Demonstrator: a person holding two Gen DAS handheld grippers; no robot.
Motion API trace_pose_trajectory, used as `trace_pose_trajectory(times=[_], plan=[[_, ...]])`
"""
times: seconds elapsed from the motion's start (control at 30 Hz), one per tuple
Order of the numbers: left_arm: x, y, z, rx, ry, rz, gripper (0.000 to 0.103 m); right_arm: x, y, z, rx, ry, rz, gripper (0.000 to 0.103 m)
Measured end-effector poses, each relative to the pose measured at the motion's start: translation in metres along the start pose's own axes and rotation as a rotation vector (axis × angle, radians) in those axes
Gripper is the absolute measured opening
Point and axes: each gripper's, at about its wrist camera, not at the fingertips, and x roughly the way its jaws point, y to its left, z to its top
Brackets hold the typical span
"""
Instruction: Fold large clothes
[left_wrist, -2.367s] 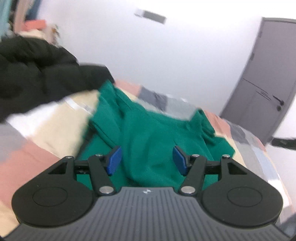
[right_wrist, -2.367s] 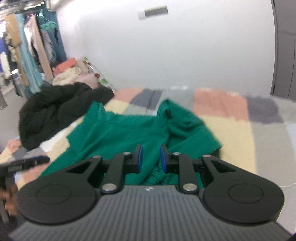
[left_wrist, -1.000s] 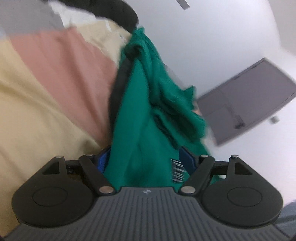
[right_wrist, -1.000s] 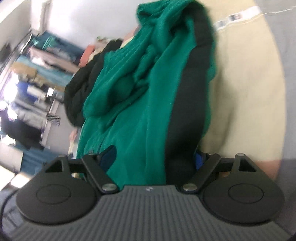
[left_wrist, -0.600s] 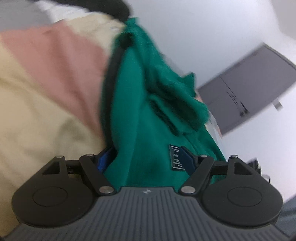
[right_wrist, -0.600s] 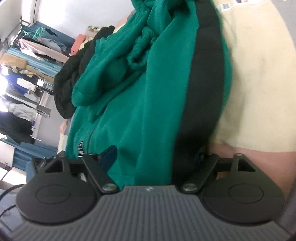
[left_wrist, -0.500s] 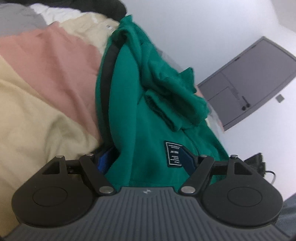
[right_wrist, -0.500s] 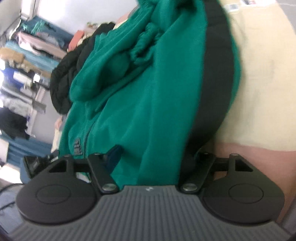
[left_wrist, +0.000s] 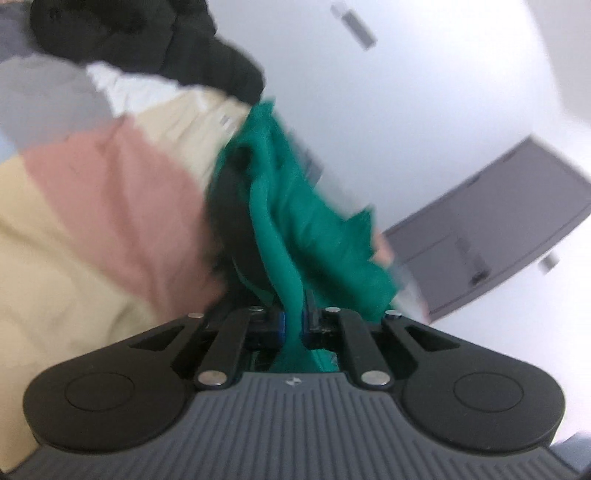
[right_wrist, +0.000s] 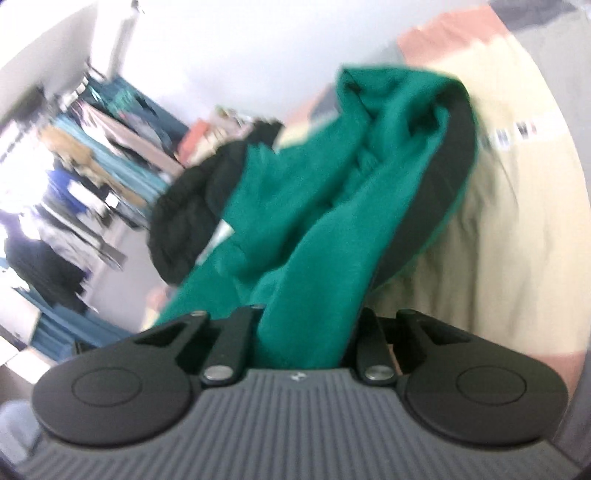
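Fleece (left_wrist: 295, 221), soft green with black trim, bunches in my left gripper (left_wrist: 291, 325); my right gripper's (right_wrist: 303, 332) jaws are closing on it.

No legible text, number or brand in either wrist view; both are motion-blurred. The bedspread (right_wrist: 524, 192) carries a white strip with dark marks (right_wrist: 513, 134) just right of the green garment (right_wrist: 332, 206), characters unreadable; the same strip (left_wrist: 227, 120) shows at the garment's (left_wrist: 295, 221) upper left in the left wrist view, also unreadable. Small embossed emblem (right_wrist: 296, 377) on the gripper body, directly below the garment: a mark, no letters.
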Motion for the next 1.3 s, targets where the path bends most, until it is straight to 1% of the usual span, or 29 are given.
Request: trace_pose_trajectory(times=[0.13,0.2,0.3,0.37,0.43,0.5,0.53,0.6,0.67,0.8,0.87,0.93,1.0,1.07,1.17,1.23,1.3], plan=[[-0.001,-0.024,0.038,-0.036,-0.066,-0.035,0.008,0.000,0.017,0.028,0.021,-0.068,0.044,0.018],[0.004,-0.039,0.060,-0.027,-0.094,-0.030,0.008,0.003,0.024,0.045,0.048,-0.088,0.047,0.018],[0.018,-0.061,0.101,-0.023,-0.111,-0.011,0.008,0.006,0.031,0.076,0.111,-0.103,0.026,0.018],[0.031,-0.080,0.126,0.017,-0.110,0.026,0.008,0.013,0.039,0.102,0.159,-0.106,-0.011,0.018],[0.048,-0.099,0.152,0.057,-0.103,0.064,0.008,0.025,0.048,0.128,0.172,-0.107,-0.059,0.018],[0.069,-0.123,0.175,0.115,-0.082,0.139,0.008,0.034,0.055,0.150,0.203,-0.121,-0.106,0.019],[0.077,-0.132,0.185,0.140,-0.073,0.160,0.008,0.041,0.058,0.161,0.222,-0.125,-0.127,0.019],[0.093,-0.151,0.205,0.196,-0.078,0.176,0.008,0.053,0.063,0.179,0.224,-0.147,-0.167,0.019],[0.112,-0.158,0.224,0.211,-0.088,0.191,0.009,0.066,0.058,0.197,0.263,-0.176,-0.182,0.019],[0.163,-0.141,0.262,0.165,-0.116,0.193,0.009,0.095,0.028,0.230,0.364,-0.203,-0.180,0.020],[0.198,-0.125,0.279,0.150,-0.137,0.189,0.009,0.118,0.013,0.251,0.390,-0.209,-0.184,0.020],[0.239,-0.107,0.298,0.112,-0.153,0.190,0.009,0.138,-0.003,0.270,0.408,-0.216,-0.189,0.020],[0.280,-0.088,0.314,0.090,-0.152,0.201,0.009,0.165,-0.024,0.289,0.427,-0.217,-0.193,0.020],[0.322,-0.068,0.325,0.075,-0.141,0.220,0.009,0.190,-0.047,0.305,0.456,-0.213,-0.205,0.020],[0.379,-0.033,0.338,0.051,-0.096,0.256,0.009,0.228,-0.087,0.321,0.488,-0.187,-0.237,0.020],[0.409,-0.011,0.343,0.051,-0.061,0.281,0.009,0.253,-0.114,0.326,0.495,-0.164,-0.246,0.020],[0.433,0.011,0.346,0.043,-0.029,0.300,0.009,0.272,-0.133,0.330,0.478,-0.136,-0.258,0.020]])
